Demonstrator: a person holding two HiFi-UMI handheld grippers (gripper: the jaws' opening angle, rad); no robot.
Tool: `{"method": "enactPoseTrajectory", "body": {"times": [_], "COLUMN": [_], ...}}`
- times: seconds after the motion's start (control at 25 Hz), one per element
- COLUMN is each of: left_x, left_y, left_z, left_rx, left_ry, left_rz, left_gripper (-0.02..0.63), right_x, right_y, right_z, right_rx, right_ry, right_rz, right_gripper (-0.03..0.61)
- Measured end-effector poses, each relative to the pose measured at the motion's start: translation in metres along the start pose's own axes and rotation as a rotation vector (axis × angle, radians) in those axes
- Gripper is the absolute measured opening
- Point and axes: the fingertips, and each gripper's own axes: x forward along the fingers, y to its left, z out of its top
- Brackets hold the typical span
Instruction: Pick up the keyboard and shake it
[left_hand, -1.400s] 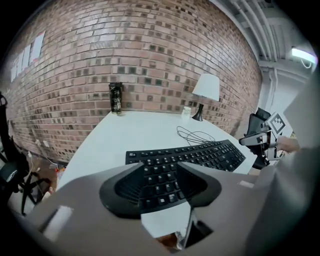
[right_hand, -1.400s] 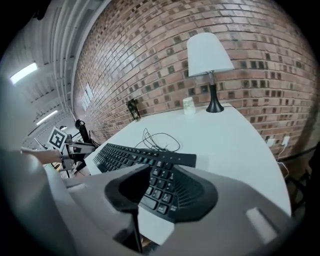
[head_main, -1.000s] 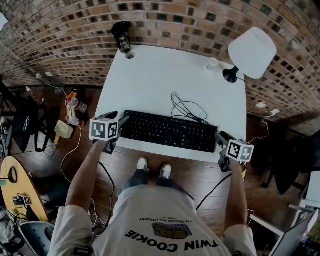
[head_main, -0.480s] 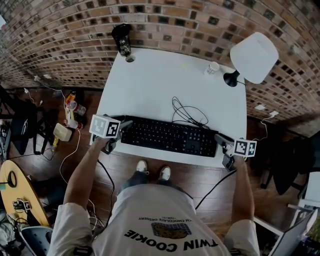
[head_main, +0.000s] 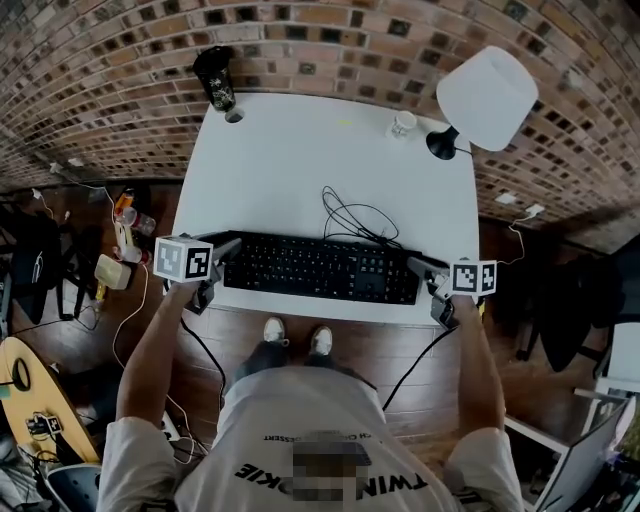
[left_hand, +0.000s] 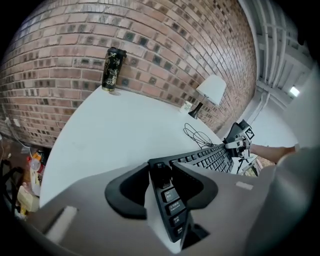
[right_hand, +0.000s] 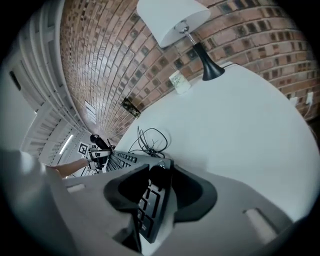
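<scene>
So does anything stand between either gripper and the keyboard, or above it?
Nothing visible does. The left gripper is closing its jaws on one end of the keyboard; the right gripper has the other end between its jaws. The cable lies coiled on the table behind it; nothing lies on top.

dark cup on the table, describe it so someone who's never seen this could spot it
Find the white table against the brick wall and go to its far left corner, opposite the lamp at the far right. The dark cup stands there upright, close to the wall. It is tall and black with a pale pattern, unlike the small white cup by the lamp.
</scene>
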Motion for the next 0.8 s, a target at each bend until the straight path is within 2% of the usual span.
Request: {"method": "enactPoseTrajectory", "body": {"times": [0.16,0.32,0.52,0.8], "left_x": [-0.011,-0.026,-0.032,-0.041], "left_y": [-0.001,0.000,-0.001,-0.001], "left_z": [0.013,0.046,0.068,0.081], "left_rx": [0.026,0.075,0.134,0.189], "left_ry": [-0.090,-0.216,-0.253,-0.309], "left_rz": [0.008,0.050,0.069,0.083], "left_gripper": [0.138,0.123,0.115,0.107], "right_x": [-0.007,-0.016,-0.022,-0.031], "right_y": [0.010,0.022,0.030,0.047], "right_z": [0.010,0.033,0.054,0.075], "right_rx": [-0.062,-0.125,-0.211,-0.343], "right_ry": [-0.053,-0.142,-0.187,-0.264], "right_rz": [-0.020,-0.043,-0.096,-0.166], "right_gripper": [0.141,0.133,0.135,0.133]}}
